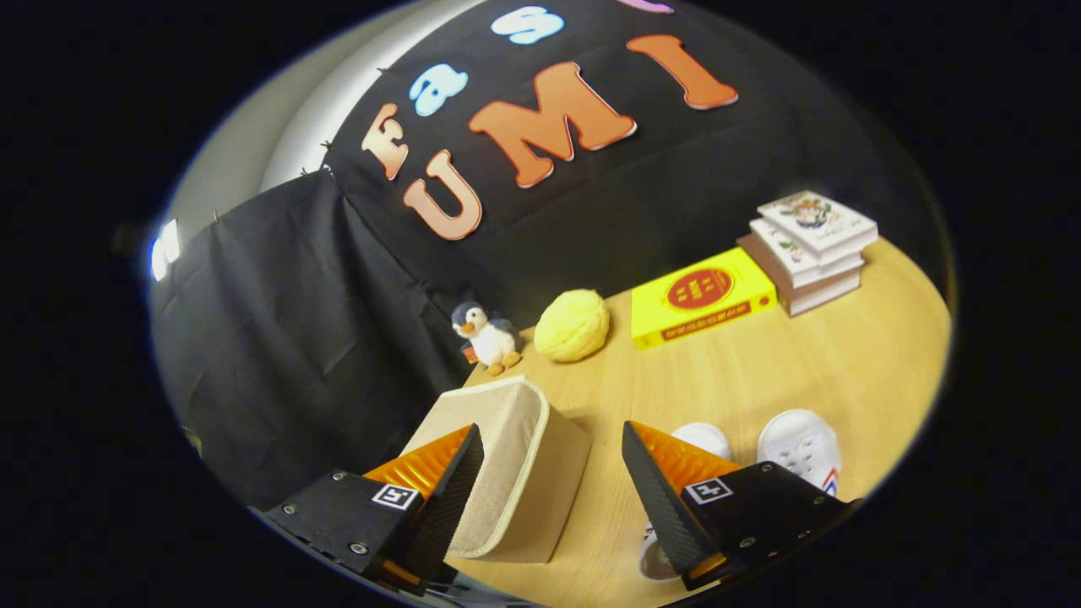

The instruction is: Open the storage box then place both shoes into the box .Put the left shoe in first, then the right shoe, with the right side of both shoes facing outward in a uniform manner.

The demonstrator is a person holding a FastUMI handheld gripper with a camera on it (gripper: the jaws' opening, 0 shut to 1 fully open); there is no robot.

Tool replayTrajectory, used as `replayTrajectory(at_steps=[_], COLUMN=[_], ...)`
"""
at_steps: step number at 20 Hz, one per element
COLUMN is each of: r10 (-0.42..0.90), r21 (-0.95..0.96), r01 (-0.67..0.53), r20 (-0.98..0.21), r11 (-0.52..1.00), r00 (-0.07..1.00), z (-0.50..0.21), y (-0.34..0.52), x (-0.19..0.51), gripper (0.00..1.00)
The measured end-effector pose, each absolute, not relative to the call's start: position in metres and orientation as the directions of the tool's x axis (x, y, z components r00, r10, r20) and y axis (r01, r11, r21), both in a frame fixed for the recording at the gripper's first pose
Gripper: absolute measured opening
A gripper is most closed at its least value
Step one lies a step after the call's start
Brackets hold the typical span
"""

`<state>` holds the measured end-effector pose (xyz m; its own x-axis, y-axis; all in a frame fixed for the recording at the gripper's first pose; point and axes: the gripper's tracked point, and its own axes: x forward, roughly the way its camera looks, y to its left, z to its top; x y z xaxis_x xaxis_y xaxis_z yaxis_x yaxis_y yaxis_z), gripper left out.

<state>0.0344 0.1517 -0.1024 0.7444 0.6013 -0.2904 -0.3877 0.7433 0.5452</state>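
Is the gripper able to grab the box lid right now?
Probably yes. The gripper is open, its fingers spread either side of the beige storage box, with nothing between them and its closed lid.

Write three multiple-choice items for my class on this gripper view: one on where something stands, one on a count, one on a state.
1. Where is the toy penguin?
A. left of the yellow round cushion
B. on the stacked books
C. inside the storage box

2. How many white shoes lie on the table?
A. one
B. two
C. four

3. How is the gripper?
A. shut on a shoe
C. shut on the box
B. open, holding nothing

Answers: 1 A, it stands beside the cushion; 2 B, a pair lies by one finger; 3 B, the fingers stand wide apart.
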Motion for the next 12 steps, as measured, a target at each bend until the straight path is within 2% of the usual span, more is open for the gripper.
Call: replayTrajectory(at_steps=[6,12], r10=[0.750,0.841], r21=[0.684,0.800], r01=[-0.400,-0.340], r20=[-0.337,-0.341], r11=[0.611,0.494], r00=[0.570,0.420], z=[-0.138,-0.161], y=[0.204,0.243], x=[0.020,0.006], gripper=[0.98,0.98])
